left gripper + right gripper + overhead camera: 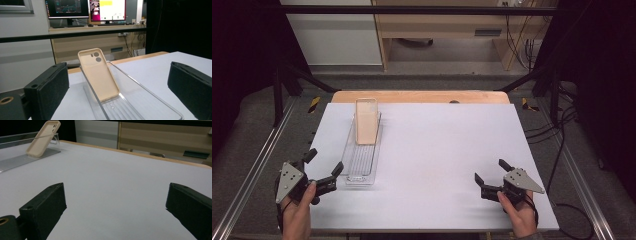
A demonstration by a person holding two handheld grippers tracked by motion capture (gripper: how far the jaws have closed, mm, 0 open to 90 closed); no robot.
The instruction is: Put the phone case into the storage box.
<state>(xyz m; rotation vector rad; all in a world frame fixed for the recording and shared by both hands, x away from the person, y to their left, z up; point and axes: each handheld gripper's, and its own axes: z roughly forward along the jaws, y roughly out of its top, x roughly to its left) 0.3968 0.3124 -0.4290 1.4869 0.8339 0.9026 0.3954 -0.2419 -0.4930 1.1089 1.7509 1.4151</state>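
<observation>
Left gripper view: phone case [100, 75] ahead between parted jaws.

A beige phone case [366, 121] leans tilted against the far end of a clear tray [360, 172], camera cutouts up.

On the counter [437, 150] there is 1 clear plastic tray [361, 172], and in it leans 1 beige phone case [366, 122]. There are 2 hand-held grippers, the left hand-held gripper [324, 167] and the right hand-held gripper [490, 172], each with 2 black jaws. Behind the counter, the left gripper view shows 2 lit monitors [86, 8].
</observation>
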